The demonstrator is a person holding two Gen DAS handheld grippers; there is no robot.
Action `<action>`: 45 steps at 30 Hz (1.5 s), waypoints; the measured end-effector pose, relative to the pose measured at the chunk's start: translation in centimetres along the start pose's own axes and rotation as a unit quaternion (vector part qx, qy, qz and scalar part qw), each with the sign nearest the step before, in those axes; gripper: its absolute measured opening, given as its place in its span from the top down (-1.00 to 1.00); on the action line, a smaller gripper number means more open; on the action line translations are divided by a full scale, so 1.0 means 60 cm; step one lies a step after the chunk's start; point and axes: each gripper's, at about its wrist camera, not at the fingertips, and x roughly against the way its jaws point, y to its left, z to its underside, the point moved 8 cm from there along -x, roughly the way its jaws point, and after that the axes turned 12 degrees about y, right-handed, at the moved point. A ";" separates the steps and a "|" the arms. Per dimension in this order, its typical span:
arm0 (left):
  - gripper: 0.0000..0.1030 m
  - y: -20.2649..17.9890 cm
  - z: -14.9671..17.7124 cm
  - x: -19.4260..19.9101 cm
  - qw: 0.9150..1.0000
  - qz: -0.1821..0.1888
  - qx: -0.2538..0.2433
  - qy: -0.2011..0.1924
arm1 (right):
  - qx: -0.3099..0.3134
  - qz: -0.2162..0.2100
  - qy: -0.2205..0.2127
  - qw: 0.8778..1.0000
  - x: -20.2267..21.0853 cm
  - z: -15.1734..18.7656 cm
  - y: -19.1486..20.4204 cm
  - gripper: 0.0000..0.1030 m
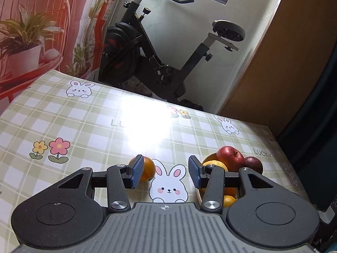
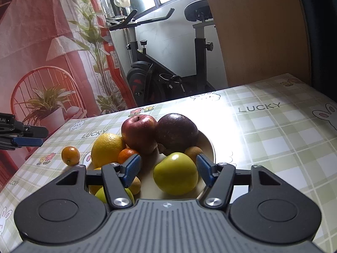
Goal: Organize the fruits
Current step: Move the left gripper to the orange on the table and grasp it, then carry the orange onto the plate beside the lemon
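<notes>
A pale bowl point(image 2: 207, 143) on the checked tablecloth holds a red apple point(image 2: 139, 133), a dark red apple point(image 2: 177, 133), a yellow citrus point(image 2: 107, 148), a green apple point(image 2: 175, 174) and smaller oranges. A small orange point(image 2: 70, 155) lies alone on the cloth left of the bowl. My right gripper point(image 2: 168, 169) is open above the bowl's near side, with the green apple between its fingers, not gripped. My left gripper point(image 1: 165, 174) is open and empty; the small orange point(image 1: 146, 171) sits just beyond its left finger, and the bowl's apples point(image 1: 229, 158) lie behind its right finger.
An exercise bike point(image 1: 147, 48) stands beyond the table's far edge. A red printed curtain point(image 2: 42, 52) hangs at the left and a wooden panel point(image 2: 259, 31) at the right. The left gripper's tip point(image 2: 27, 141) shows at the left edge of the right wrist view.
</notes>
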 end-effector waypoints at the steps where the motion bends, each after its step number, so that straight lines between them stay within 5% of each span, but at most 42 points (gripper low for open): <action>1: 0.05 0.006 -0.006 0.007 1.000 0.002 0.000 -0.003 | 0.000 -0.002 -0.002 1.000 0.002 -0.004 0.004 -0.24; 13: -0.15 0.032 -0.094 0.033 0.998 -0.008 -0.061 -0.030 | 0.059 -0.052 0.008 0.997 -0.030 -0.082 0.143 -0.24; 25: -0.15 0.101 -0.075 -0.052 0.998 0.009 -0.039 0.042 | 0.163 -0.082 0.082 0.980 -0.167 -0.056 0.305 -0.23; 32: -0.15 0.115 -0.052 -0.108 0.995 0.059 -0.008 0.081 | 0.186 -0.067 0.133 0.971 -0.236 -0.027 0.332 -0.21; 36: -0.15 0.109 -0.033 -0.132 0.992 0.083 -0.009 0.100 | 0.178 -0.061 0.150 0.971 -0.257 -0.020 0.331 0.00; 45: -0.13 0.102 0.001 -0.159 0.986 0.106 -0.007 0.129 | 0.163 -0.066 0.155 0.972 -0.256 -0.004 0.325 0.09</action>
